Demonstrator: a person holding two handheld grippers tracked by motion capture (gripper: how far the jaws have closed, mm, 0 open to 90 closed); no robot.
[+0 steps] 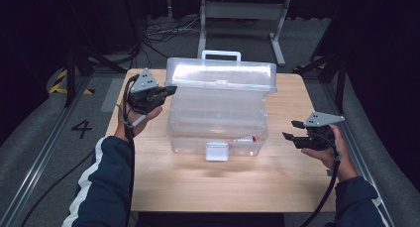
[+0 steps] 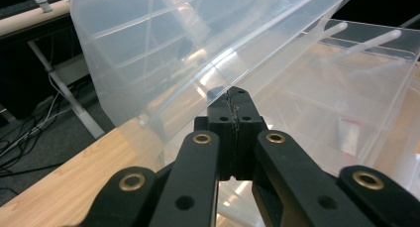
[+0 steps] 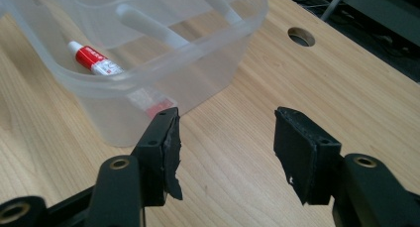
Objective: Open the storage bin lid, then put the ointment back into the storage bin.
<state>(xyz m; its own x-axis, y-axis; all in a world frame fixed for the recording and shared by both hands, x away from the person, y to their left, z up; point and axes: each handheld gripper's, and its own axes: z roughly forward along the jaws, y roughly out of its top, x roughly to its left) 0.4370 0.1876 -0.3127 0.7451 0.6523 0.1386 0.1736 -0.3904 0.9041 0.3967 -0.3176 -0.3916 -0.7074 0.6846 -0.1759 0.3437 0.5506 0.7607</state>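
On the pale wooden table (image 1: 198, 182), your left gripper (image 1: 168, 90) pinches the raised lid (image 2: 198, 53) of the clear plastic storage box (image 1: 218, 133) while your right gripper (image 3: 225, 152) hangs open, empty; a slip could slam it.

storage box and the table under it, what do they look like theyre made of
The storage box looks like clear, glossy plastic: you can see through its walls to the red and white tube inside, and its raised lid throws bright glare. The table looks like light wood or a wood-look laminate, matt, with visible grain lines; which of the two cannot be told.
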